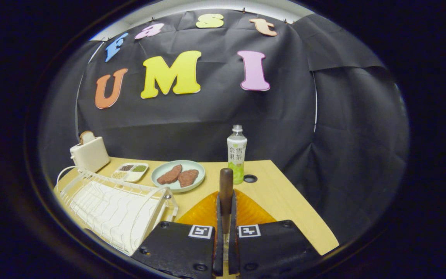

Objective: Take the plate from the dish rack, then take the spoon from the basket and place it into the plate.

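Both fingers of the hand-held gripper [226, 217] clamp the spoon [226, 186] — upright.

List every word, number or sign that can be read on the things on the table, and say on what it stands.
Bottle: printed label, characters too blurred to quote surely.
Gripper, shut on the spoon: two square markers, patterns only, no words.
Toaster, dish rack: no text.

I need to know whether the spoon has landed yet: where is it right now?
In the gripper view, the spoon is clamped upright between the tongs, its brown handle rising above the orange plate just ahead, with the bottle beyond.
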### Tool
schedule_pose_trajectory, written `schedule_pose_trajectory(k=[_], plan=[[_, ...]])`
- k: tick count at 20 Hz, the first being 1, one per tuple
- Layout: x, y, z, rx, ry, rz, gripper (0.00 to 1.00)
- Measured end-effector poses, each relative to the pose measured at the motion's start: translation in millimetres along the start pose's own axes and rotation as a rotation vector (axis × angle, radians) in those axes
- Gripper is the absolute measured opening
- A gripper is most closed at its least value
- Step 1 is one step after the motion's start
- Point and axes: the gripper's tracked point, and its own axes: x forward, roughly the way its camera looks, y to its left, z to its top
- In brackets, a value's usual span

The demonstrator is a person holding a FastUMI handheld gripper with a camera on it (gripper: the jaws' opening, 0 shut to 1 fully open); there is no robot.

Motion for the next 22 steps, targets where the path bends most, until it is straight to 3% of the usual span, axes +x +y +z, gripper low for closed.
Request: schedule_pose_trajectory(k=[6, 11, 18, 22], plan=[[-77.8, 18.5, 58.7, -0.082, -0.194, -0.025, 0.11], [-158.2, 44.8, 78.8, -0.128, -0.296, -0.022, 0.11], [-238.7, 90.6, 39.6, -0.059, -0.328, 0.067, 0.11], [-261.2, 122.7, -9.5, -0.018, -0.325, 0.120, 0.12]])
